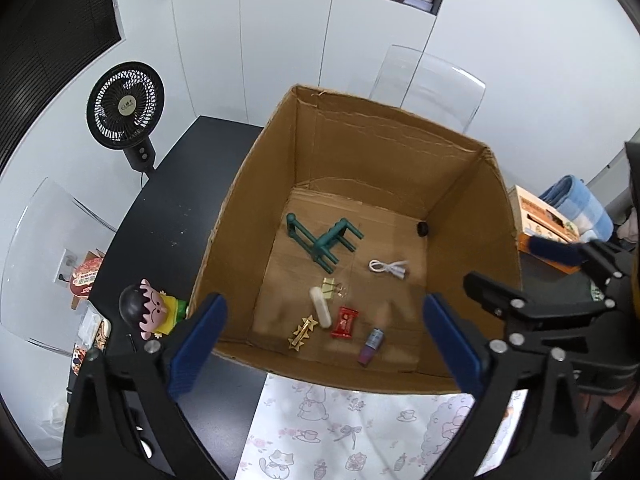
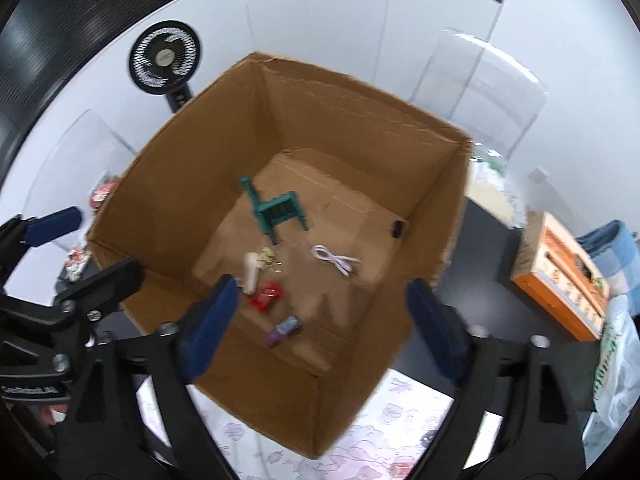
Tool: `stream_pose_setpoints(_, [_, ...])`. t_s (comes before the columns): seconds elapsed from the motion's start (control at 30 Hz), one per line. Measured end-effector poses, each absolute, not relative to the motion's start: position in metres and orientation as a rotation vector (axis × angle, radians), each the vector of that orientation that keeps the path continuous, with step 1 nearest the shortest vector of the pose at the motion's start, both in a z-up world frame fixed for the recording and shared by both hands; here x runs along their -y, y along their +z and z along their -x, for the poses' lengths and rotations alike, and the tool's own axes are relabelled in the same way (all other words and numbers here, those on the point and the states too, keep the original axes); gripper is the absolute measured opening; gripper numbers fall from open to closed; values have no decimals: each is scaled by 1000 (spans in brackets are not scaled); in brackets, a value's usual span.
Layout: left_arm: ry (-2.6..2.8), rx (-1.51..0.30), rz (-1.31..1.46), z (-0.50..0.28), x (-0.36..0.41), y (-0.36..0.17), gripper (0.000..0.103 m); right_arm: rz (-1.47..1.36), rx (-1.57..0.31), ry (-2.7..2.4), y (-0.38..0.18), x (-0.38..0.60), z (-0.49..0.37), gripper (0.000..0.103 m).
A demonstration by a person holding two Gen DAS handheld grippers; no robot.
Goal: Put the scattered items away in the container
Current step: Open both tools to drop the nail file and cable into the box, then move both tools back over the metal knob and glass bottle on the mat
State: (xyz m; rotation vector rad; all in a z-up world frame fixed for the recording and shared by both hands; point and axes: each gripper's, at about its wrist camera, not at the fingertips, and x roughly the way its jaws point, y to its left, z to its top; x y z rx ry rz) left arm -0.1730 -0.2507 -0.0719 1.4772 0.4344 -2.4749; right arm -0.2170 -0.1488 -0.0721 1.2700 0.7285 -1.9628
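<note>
An open cardboard box [image 1: 472,248] [image 2: 160,184] stands on the black table. Inside lie a green toy chair [image 1: 324,240] [image 2: 276,212], a white cable [image 1: 388,268] [image 2: 336,260], a white tube [image 1: 321,307] [image 2: 252,268], a red packet [image 1: 344,322] [image 2: 266,296], a gold star clip [image 1: 303,332] and a purple bottle [image 1: 372,346] [image 2: 282,330]. My left gripper [image 1: 324,348] is open and empty above the box's near edge. My right gripper [image 2: 320,328] is open and empty over the box. A cartoon figurine [image 1: 152,312] lies left of the box.
A black fan [image 1: 126,108] [image 2: 164,58] stands at the table's far left. An orange carton [image 1: 548,224] [image 2: 560,276] and a blue cloth [image 1: 580,204] sit right of the box. A patterned cloth [image 1: 340,432] covers the near table. Clear chairs stand around.
</note>
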Motion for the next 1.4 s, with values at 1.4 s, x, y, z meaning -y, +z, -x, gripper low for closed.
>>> stream_pose_setpoints(1.4, [-2708, -122, -1718, 156, -16, -64, 103, -1509, -439, -2217, -56, -176, 207, 103])
